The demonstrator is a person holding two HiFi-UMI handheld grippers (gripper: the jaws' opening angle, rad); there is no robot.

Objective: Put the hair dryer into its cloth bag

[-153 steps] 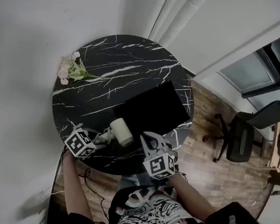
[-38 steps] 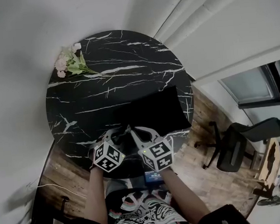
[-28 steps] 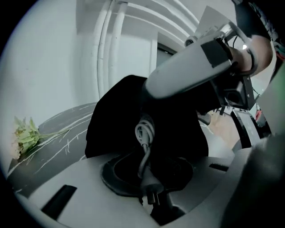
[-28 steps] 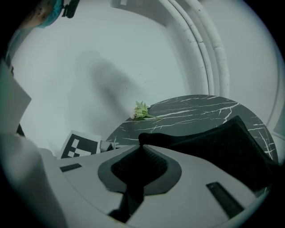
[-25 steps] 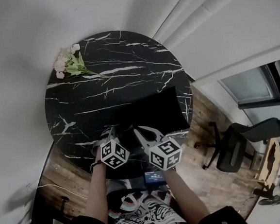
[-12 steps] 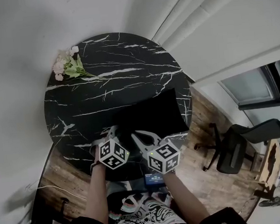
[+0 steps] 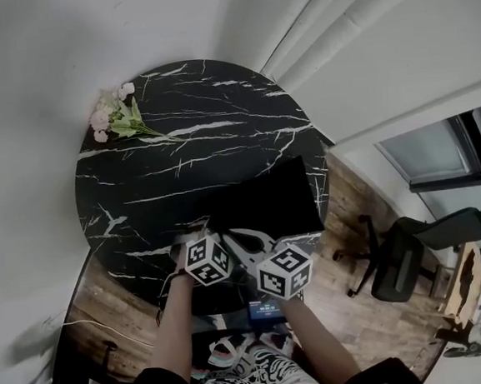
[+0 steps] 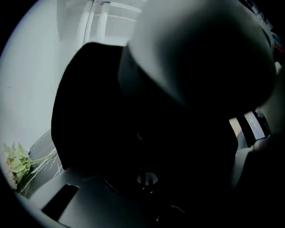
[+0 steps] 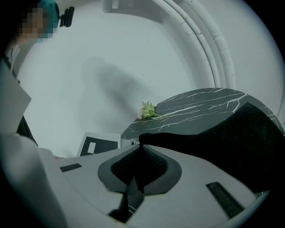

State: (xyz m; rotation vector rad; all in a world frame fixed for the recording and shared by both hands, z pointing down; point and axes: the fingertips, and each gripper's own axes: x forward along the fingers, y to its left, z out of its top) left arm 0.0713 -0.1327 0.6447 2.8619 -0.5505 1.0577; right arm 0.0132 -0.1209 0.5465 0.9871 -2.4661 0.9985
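The black cloth bag (image 7: pixel 266 197) lies on the round black marble table (image 7: pixel 138 171), its mouth at the near edge. My right gripper (image 7: pixel 225 233) is shut on the bag's rim; in the right gripper view the pads (image 9: pixel 141 149) pinch a fold of the black cloth (image 9: pixel 222 142). Just to its left is my left gripper (image 7: pixel 195 231). Its own view is nearly all black cloth (image 8: pixel 89 111), which also fills the space between the jaws (image 8: pixel 144 178). The hair dryer shows plainly in no view. A pale rounded shape (image 8: pixel 196 49) looms close; I cannot tell what it is.
A small bunch of pink flowers (image 7: pixel 112 114) lies at the table's far left edge. An office chair (image 7: pixel 405 252) stands on the wooden floor to the right. A white wall and pipes rise behind the table. A person's arms and patterned shirt fill the bottom.
The cream hair dryer that lay on the table six seconds ago is out of sight. Over the last second the left gripper slid right, closer to the right gripper at the bag's mouth.
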